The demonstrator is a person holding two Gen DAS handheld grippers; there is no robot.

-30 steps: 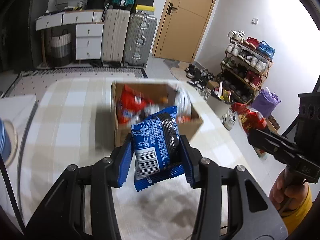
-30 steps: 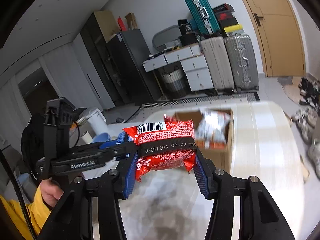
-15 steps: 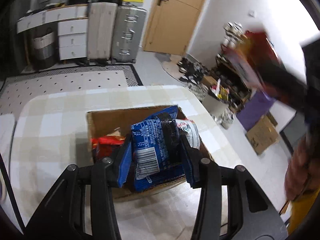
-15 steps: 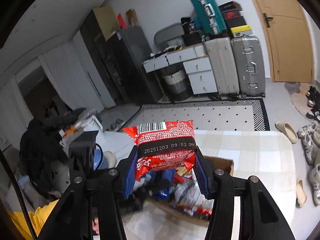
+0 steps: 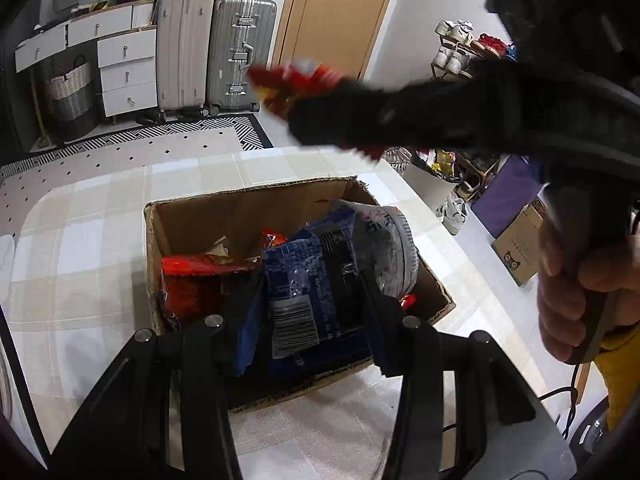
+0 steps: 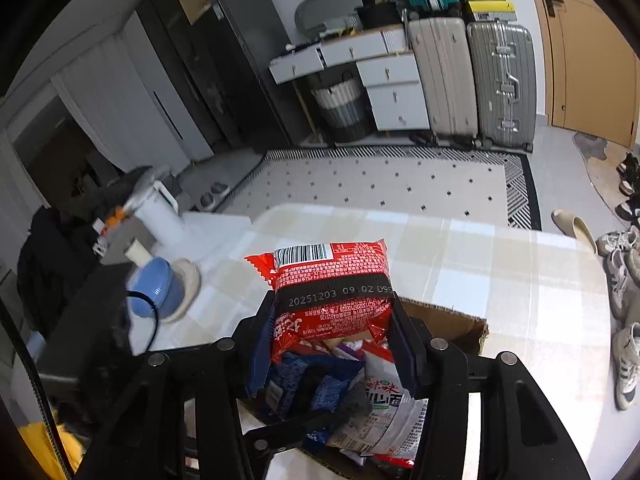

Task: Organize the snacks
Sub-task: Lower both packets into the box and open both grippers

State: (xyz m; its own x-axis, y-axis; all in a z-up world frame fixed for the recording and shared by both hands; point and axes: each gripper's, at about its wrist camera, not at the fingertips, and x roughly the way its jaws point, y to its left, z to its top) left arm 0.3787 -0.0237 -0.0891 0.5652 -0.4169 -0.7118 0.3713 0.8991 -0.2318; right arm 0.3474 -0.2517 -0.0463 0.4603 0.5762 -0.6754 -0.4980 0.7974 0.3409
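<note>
My left gripper is shut on a blue snack packet and holds it inside the open cardboard box on the checked table. The box holds a red packet and a grey-white packet. My right gripper is shut on a red snack packet and holds it above the box. In the left wrist view the right gripper passes blurred above the box's far side with the red packet. In the right wrist view the blue packet lies below.
A blue tub and a white kettle stand at the table's left end. Suitcases, white drawers and a laundry basket line the back wall. A shoe rack and cartons stand on the right.
Both grippers have moved from in front of the box to over it. The left one has lowered the blue packet into the box. The right one now hangs above it with the red packet.
</note>
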